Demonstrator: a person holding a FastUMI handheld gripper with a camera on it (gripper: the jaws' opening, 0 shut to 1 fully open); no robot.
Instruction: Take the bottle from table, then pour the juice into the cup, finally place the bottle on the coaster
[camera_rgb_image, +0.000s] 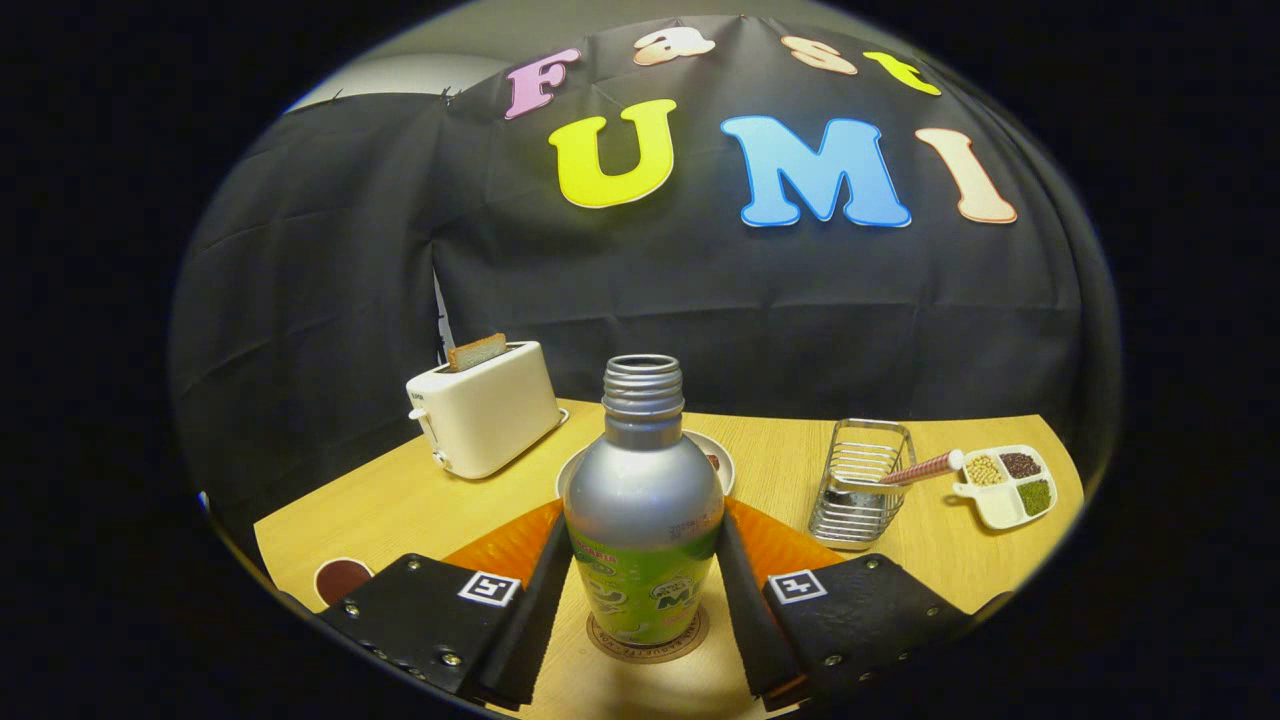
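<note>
Between the tool's (645, 590) two fingers stands the uncapped metal bottle (643, 510), upright on a round cork coaster (647, 640) on the wooden counter (420, 500). Both fingers lie against the bottle's sides, partly closed around it. Beyond: white bowl (718, 462), toaster (485, 410), wire rack (860, 485).

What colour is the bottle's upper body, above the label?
Plain matte silver-grey on the bottle, standing on the coaster between the jaws; seen best in the gripper view.
</note>
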